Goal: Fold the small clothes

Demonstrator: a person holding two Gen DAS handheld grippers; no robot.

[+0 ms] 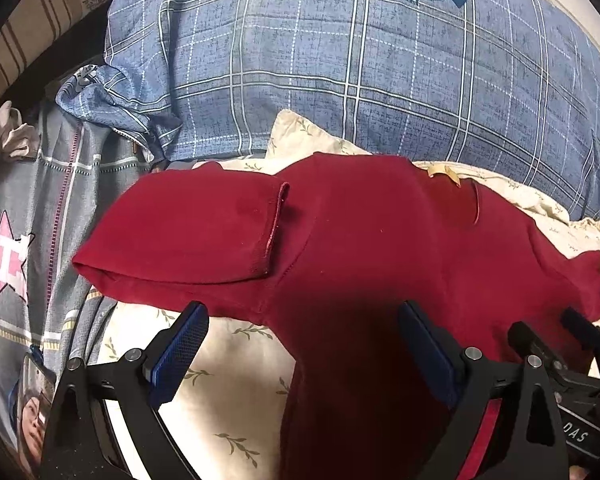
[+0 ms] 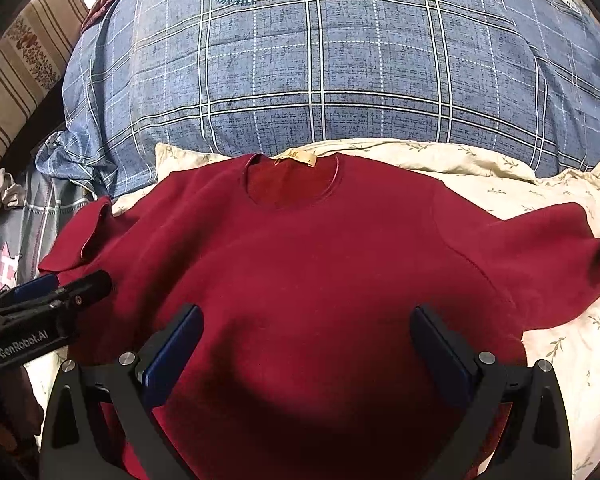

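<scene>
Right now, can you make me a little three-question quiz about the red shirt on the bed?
1. True or false: both grippers, left and right, have their jaws open.
2. What sits inside the red shirt's neckline? A) tan label B) button C) zipper
3. Fill in: the shirt lies on a cream sheet printed with little ____.

Key: 1 true; 2 A; 3 leaves.

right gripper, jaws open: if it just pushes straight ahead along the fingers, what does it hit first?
Probably the red shirt: the right gripper points at its chest, with cloth filling the gap between the open fingers. Further along that line are the collar and then the blue plaid duvet. Height above the cloth is unclear.
</scene>
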